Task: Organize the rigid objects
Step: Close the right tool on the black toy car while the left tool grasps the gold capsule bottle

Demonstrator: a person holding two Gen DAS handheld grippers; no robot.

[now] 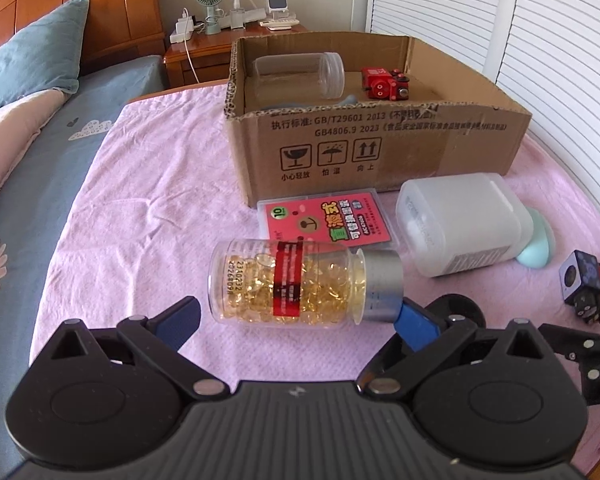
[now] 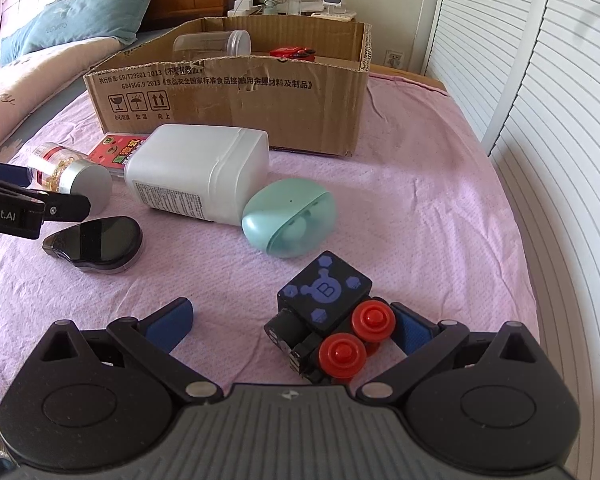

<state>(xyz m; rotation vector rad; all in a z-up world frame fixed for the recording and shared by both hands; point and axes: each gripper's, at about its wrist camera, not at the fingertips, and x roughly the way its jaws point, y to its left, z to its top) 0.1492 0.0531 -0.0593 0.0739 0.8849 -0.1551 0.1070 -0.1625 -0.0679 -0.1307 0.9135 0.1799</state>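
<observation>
My left gripper (image 1: 298, 320) is open, its fingers on either side of a clear capsule bottle (image 1: 288, 282) with a silver cap that lies on the pink cloth. The right fingertip touches the cap. My right gripper (image 2: 292, 326) is open around a black toy block with red wheels (image 2: 322, 312), which lies close to the right finger. The cardboard box (image 1: 380, 148) stands behind and holds a clear jar (image 1: 300, 74) and a red toy train (image 1: 384, 84).
On the cloth lie a pink card case (image 1: 328, 218), a white plastic container (image 2: 200, 172), a mint green oval case (image 2: 288, 218) and a black oval case (image 2: 96, 244). A bed with pillows is at the left, louvred doors at the right, a nightstand behind.
</observation>
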